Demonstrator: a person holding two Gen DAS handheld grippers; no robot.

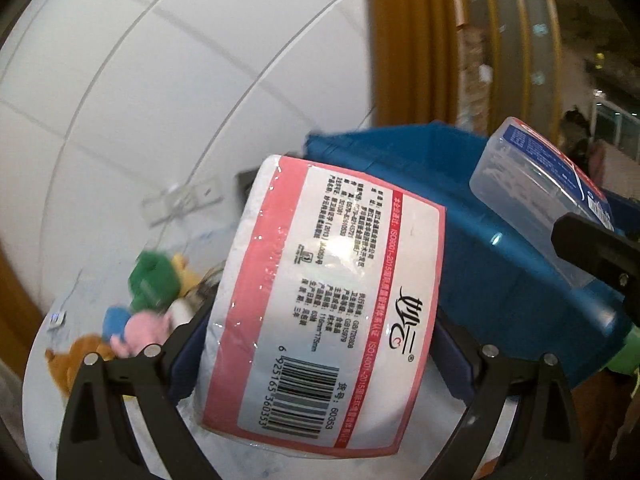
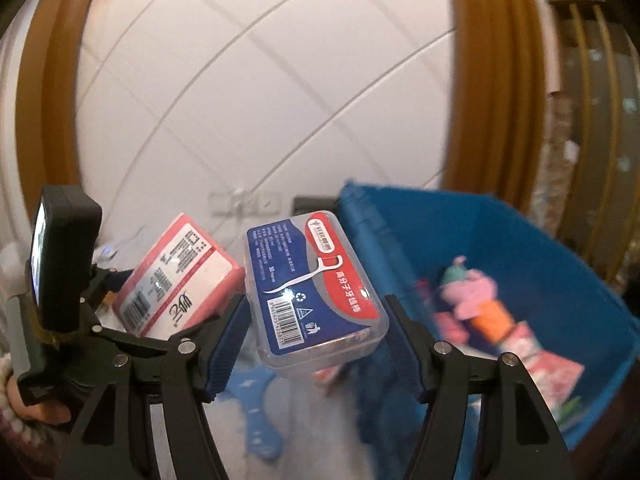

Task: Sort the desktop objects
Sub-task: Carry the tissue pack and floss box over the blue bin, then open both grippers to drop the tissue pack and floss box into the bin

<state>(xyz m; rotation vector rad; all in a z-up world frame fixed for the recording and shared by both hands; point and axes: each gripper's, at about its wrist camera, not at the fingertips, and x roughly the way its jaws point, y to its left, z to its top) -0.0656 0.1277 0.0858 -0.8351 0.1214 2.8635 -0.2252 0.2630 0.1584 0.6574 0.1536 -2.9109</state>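
Two grippers each carry one item above the tabletop (image 1: 44, 392): the left gripper (image 1: 320, 352) clamps a pink-and-white tissue pack (image 1: 320, 300), and the right gripper (image 2: 316, 344) clamps a clear floss-pick box (image 2: 316, 284), both held beside the blue bin (image 2: 520, 248) containing plush toys (image 2: 476, 296).
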